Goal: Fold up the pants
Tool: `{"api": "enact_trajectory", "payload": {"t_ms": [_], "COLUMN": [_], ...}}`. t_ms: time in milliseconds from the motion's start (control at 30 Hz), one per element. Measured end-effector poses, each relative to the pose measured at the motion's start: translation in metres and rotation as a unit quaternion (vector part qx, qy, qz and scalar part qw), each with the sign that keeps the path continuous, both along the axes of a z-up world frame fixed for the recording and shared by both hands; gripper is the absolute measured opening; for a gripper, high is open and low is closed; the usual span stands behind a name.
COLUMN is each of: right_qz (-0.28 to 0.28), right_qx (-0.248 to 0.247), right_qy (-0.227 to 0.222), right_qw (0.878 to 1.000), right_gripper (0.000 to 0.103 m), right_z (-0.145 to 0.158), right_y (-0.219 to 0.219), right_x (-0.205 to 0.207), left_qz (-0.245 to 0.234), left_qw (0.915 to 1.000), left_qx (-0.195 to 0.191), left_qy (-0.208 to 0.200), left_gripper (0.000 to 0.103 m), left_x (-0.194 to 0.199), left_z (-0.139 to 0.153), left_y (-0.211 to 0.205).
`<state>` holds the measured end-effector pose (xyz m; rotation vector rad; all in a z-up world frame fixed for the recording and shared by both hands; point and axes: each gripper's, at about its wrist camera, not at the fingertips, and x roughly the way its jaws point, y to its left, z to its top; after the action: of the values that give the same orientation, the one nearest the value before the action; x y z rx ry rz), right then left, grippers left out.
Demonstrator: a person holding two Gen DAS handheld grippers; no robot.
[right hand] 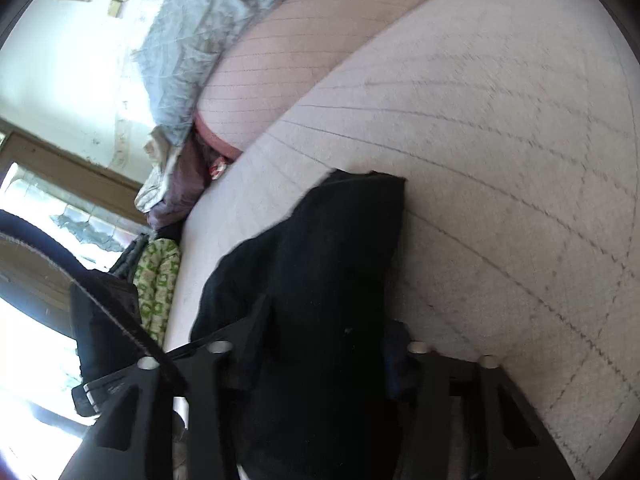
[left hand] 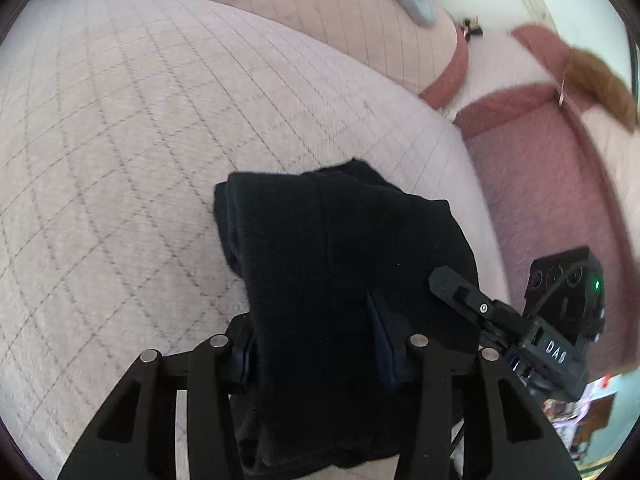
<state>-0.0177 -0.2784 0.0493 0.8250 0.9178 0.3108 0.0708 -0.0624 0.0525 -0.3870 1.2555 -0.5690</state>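
Note:
The black pants point(left hand: 336, 248) are bunched into a thick folded bundle over the quilted sofa seat point(left hand: 140, 140). My left gripper point(left hand: 316, 344) is shut on the pants, with the cloth packed between its fingers. My right gripper point(left hand: 452, 280) shows at the right of the left wrist view, its finger against the same bundle. In the right wrist view the pants point(right hand: 320, 264) fill the space between the fingers of my right gripper point(right hand: 320, 352), which is shut on them. The left gripper point(right hand: 108, 320) shows at the lower left there.
The sofa backrest point(left hand: 320, 12) with pink trim runs along the far side. A grey blanket point(right hand: 208, 32) lies on it. A pink armrest point(left hand: 540, 200) is at the right. A green patterned cloth point(right hand: 158, 284) lies at the seat's end, near a window point(right hand: 60, 208).

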Motion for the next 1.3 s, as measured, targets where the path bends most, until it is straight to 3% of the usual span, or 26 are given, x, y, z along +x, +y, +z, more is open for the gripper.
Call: {"api": "enact_trajectory", "payload": {"t_ms": [167,267,333,367,467,567,667,767,967,1133,1300], "right_qz": [0.029,0.039,0.022,0.010,-0.022,-0.040,-0.056,-0.042,-0.005,0.011,-0.003], "right_qx": [-0.005,-0.015,-0.023,-0.035,-0.081,-0.088,-0.095,-0.094,-0.105,-0.128,-0.094], "right_qy": [-0.040,-0.044,-0.031,-0.021,0.020,0.014,-0.028,-0.055,-0.052,-0.036,-0.028], "right_qw": [0.999,0.998,0.999,0.999,0.996,0.995,0.994,0.993,0.993,0.991,0.995], "right_gripper": [0.040,0.040,0.045,0.052,0.074,0.075,0.075,0.075,0.075,0.078,0.077], "right_z": [0.027,0.027,0.014,0.008,-0.014,-0.003,0.021,0.035,0.031,0.022,0.021], "right_y": [0.026,0.038,0.038,0.036,0.026,0.018,0.018,0.028,0.050,0.064,0.048], "right_x": [0.021,0.043,0.055,0.058,0.060,0.059,0.053,0.050,0.049,0.054,0.047], "left_qz": [0.031,0.057,0.069,0.077,0.074,0.064,0.073,0.081,0.157,0.105,0.086], "left_qw": [0.9995,0.9984,0.9975,0.9966,0.9965,0.9973,0.9952,0.9939,0.9835,0.9914,0.9957], "left_qx": [0.004,0.001,0.010,0.021,-0.003,-0.026,-0.064,-0.073,-0.086,-0.067,-0.036], "left_qy": [-0.010,0.000,0.016,0.022,0.037,0.024,0.010,0.008,-0.028,-0.041,-0.004], "left_gripper": [0.045,0.045,0.048,0.048,0.053,0.053,0.053,0.055,0.055,0.056,0.057], "left_x": [0.021,0.042,0.058,0.064,0.069,0.063,0.062,0.070,0.073,0.074,0.083], "left_z": [0.013,0.009,-0.003,-0.009,-0.013,0.005,0.022,0.026,0.046,0.063,0.023], "left_y": [0.023,0.037,0.044,0.048,0.056,0.058,0.064,0.064,0.088,0.062,0.039]}}
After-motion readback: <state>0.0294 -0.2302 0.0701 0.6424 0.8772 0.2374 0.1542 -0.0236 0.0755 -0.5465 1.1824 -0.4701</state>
